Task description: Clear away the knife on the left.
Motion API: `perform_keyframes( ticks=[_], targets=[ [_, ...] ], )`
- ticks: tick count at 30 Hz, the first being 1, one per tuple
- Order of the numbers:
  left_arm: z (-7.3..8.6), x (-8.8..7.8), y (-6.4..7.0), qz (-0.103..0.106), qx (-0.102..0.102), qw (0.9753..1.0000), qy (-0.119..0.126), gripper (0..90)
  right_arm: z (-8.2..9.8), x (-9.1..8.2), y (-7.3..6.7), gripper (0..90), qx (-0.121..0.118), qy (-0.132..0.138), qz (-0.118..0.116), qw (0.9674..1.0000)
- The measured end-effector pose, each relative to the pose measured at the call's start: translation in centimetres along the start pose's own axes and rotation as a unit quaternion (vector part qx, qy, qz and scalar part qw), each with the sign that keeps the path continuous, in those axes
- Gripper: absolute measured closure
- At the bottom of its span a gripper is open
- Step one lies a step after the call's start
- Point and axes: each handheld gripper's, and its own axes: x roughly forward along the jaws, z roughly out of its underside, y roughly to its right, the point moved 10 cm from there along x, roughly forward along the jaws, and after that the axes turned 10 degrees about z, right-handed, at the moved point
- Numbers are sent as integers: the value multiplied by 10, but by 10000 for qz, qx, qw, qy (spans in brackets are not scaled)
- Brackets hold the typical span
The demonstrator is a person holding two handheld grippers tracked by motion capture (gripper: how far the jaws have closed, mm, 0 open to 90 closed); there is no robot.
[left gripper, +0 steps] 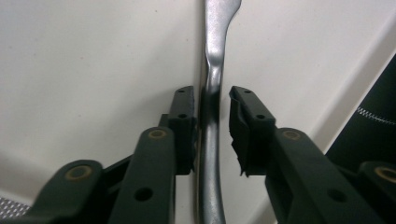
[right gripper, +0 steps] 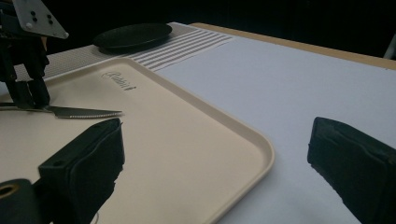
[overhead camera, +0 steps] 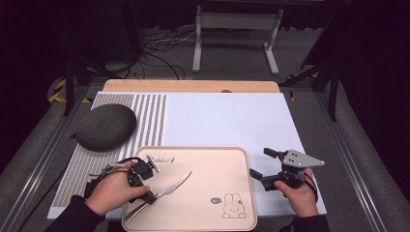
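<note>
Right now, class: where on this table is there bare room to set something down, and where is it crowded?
Free: the white mat between the striped cloth and the table's right edge, beyond the tray; also the tray's middle, left of its rabbit print. Crowded: the tray's left end, with the knife and left tongs, and the dark plate at left.

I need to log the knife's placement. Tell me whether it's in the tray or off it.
In the tray. The knife lies flat on the pink tray, its handle between the left gripper jaws.
</note>
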Motion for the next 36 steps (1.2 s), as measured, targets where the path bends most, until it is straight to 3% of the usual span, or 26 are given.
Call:
perform_keyframes(
  ticks=[3,6,7,8,9,10,12,14,15,17,18,19,20,21,22,34,36],
  targets=[
    [-1,-1,1,-71,105,9999,27,586,0,0,0,47,-1,-5,-7,10000],
    [-2,-3,-2,-418,267,9988,62,425,0,0,0,47,8,4,-10,10000],
    [-2,-3,-2,-418,267,9988,62,387,0,0,0,47,8,2,-13,10000],
    [-6,-5,-1,-637,498,9966,183,323,0,1,-1,47,17,-6,-28,10000],
    [-6,-5,-1,-637,498,9966,183,283,0,1,-1,47,17,-6,-28,10000],
    [-10,-7,2,-656,711,9948,312,251,1,1,-1,47,22,-13,-50,10000],
    [-12,-7,6,-656,808,9940,324,241,1,1,-2,47,15,-20,-66,10000],
    [-14,-8,9,-648,883,9934,341,295,1,2,-2,47,10,-17,-75,10000],
    [-19,-7,14,-598,1121,9907,487,333,1,1,-2,47,13,-13,-77,10000],
    [-21,-7,17,-564,1232,9895,510,551,1,1,-2,47,16,-15,-77,10000],
    [-24,-7,20,-522,1422,9867,585,551,0,1,-2,47,21,-11,-78,10000],
    [-28,-6,22,-489,1590,9838,666,747,0,1,-2,47,18,0,-74,10000],
    [-28,-6,22,-489,1590,9838,666,809,0,1,-2,47,18,0,-74,10000],
    [-29,-5,24,-474,1687,9819,713,809,0,1,-2,47,21,-2,-74,10000],
    [-31,-4,25,-423,1767,9807,725,900,0,1,-2,47,25,-2,-78,10000],
    [-28,12,18,-290,1782,9827,426,900,1,1,-2,47,21,-13,-90,10000],
    [-28,14,17,-276,1839,9817,410,900,1,1,-3,47,17,-20,-94,10000]
  ],
)
